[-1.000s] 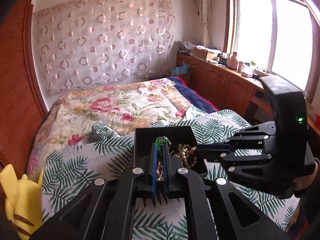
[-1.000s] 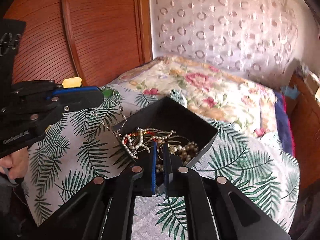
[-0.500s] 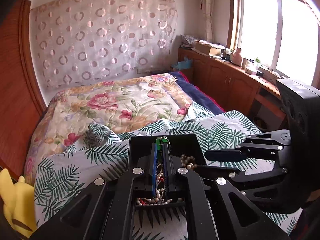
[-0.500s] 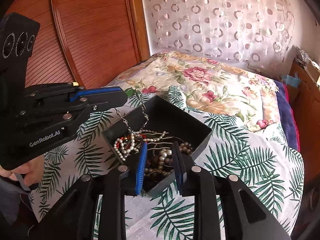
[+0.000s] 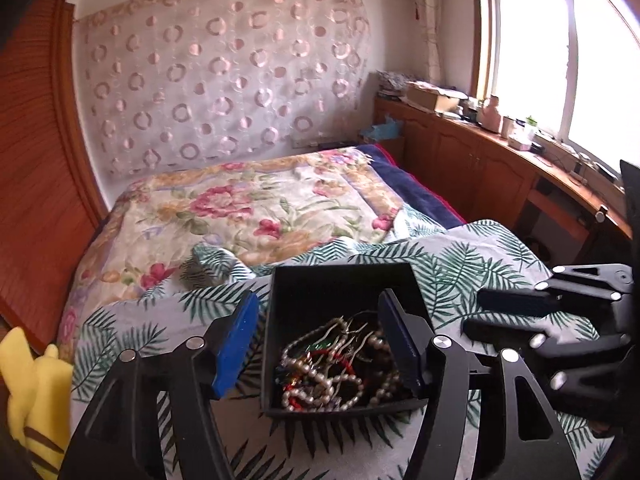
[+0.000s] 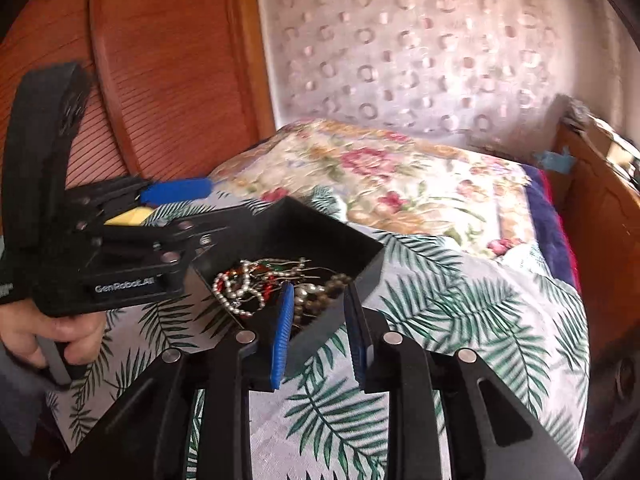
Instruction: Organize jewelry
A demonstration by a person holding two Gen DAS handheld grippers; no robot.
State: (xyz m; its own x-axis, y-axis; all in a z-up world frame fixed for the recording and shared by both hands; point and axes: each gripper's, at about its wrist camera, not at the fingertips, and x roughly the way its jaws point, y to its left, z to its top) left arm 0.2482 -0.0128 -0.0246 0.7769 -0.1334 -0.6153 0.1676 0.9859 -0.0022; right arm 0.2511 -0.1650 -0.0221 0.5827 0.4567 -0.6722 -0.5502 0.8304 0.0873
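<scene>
Bed with palm-leaf printed cover (image 5: 460, 256), square matte black box (image 5: 340, 292) resting on it, left gripper (image 5: 316, 340) jaws wide astride the box's left wall, right gripper (image 6: 316, 320) jaws moderately parted over its 6 o'clock corner, tangled pearl and red bead jewelry (image 5: 332, 368) heaped inside

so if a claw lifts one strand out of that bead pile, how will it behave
Probably floppy: the strands lie in loose curls in the box. They look tangled, so one would likely drag others. Smooth beads may slip from the left claw.
</scene>
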